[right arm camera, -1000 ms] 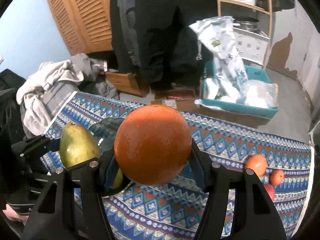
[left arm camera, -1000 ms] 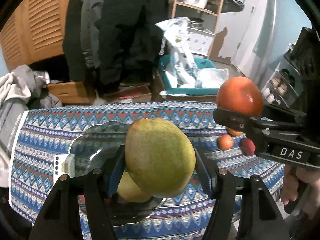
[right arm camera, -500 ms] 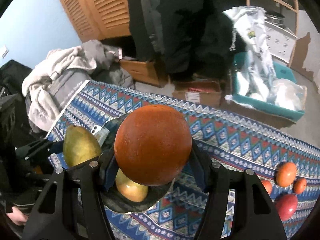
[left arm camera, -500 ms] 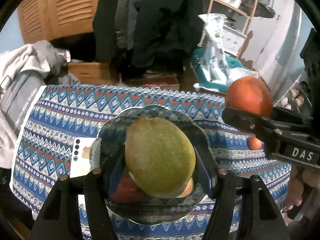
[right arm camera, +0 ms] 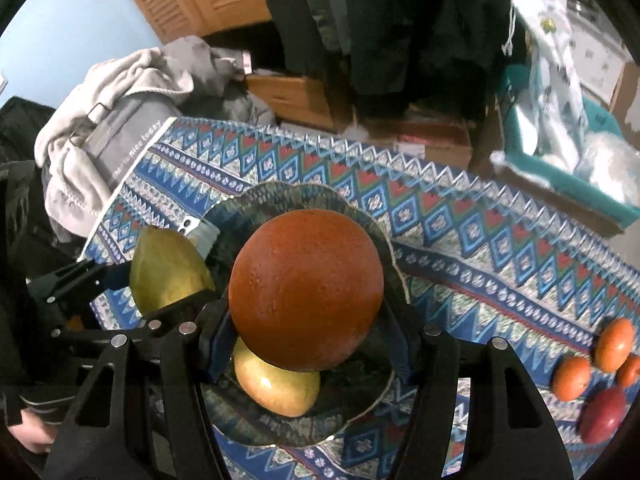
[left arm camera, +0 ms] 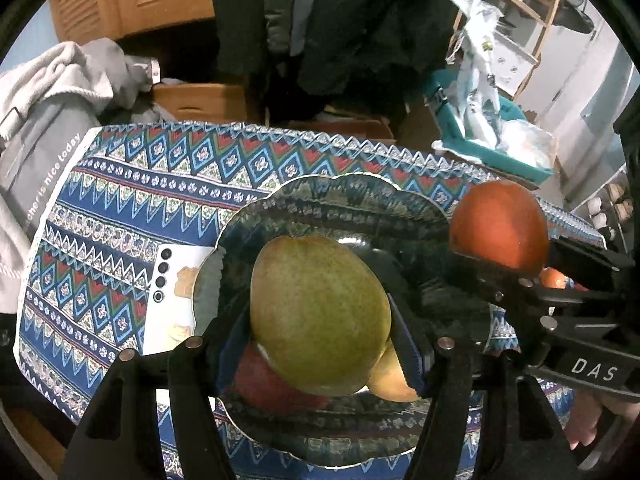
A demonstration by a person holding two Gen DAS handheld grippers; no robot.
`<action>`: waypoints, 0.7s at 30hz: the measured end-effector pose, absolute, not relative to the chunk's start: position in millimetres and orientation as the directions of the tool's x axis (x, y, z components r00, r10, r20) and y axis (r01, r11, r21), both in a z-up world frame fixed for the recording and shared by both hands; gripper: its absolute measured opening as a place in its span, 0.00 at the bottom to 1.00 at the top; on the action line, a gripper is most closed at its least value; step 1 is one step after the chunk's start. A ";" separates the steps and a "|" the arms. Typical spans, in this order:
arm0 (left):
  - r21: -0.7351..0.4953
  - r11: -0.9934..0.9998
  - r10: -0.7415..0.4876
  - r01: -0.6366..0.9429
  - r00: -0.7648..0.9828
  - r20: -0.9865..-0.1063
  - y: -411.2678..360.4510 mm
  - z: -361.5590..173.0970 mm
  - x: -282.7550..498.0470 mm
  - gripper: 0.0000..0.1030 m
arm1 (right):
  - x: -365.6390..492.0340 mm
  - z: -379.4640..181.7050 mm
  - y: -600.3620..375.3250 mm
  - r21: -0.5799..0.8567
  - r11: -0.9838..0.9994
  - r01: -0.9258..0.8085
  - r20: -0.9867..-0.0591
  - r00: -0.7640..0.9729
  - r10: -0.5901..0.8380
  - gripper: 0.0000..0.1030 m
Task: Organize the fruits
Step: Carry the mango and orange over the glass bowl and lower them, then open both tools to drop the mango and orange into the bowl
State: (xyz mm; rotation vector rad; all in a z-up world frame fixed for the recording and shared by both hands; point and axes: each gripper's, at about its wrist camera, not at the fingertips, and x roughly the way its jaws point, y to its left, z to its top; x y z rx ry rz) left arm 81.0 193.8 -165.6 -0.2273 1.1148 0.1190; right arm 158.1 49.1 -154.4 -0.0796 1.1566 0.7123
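Left gripper: lower centre of the left wrist view, jaws clamped on a green pear, its broad end toward the camera and its narrower top pointing away up the frame.
Right gripper: lower centre of the right wrist view, jaws clamped on a large orange, round with no long axis to mind.
Plate: dark, scalloped, directly beyond and below both held fruits; in each wrist view it fills the middle of the frame.
On the plate: a yellow apple lies just beneath the orange, and a red fruit shows under the pear at lower left.
Deciding relation: the pear hangs over the lower-left part of the plate and the orange over its centre-right; the bare area lies up-frame of the yellow apple, so in my judgement each fruit needs lowering slightly away from the ones already there.
Nearer hand: both seem about equally close to the plate; I cannot tell which is lower.
Phone: white, flat on the patterned tablecloth, its edge tucked under the plate's left rim.
Waiting fruit: small oranges and a red apple at the right edge of the right wrist view, well apart from the plate.
Beyond the table: grey clothing upper left, teal bin upper right.
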 end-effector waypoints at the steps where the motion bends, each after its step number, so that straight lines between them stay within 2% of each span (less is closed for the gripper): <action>1: -0.121 0.970 -0.019 -0.209 0.433 -0.901 194.5 -168.0 82.3 0.65 | 159.9 -158.5 49.3 0.304 0.782 -0.544 -0.857 0.202 0.474 0.61; 12: -0.142 0.971 -0.055 -0.193 0.400 -0.915 194.8 -189.2 92.3 0.65 | 168.8 -187.7 52.9 0.371 0.787 -0.493 -0.864 0.127 0.487 0.61; 16: -0.076 0.983 -0.004 -0.169 0.393 -0.919 185.3 -191.6 93.6 0.60 | 170.5 -196.8 51.3 0.376 0.792 -0.481 -0.871 0.107 0.479 0.61; 21: -0.060 0.984 0.006 -0.167 0.367 -0.930 184.0 -196.8 93.1 0.61 | 171.4 -208.7 48.1 0.391 0.799 -0.456 -0.879 0.073 0.472 0.62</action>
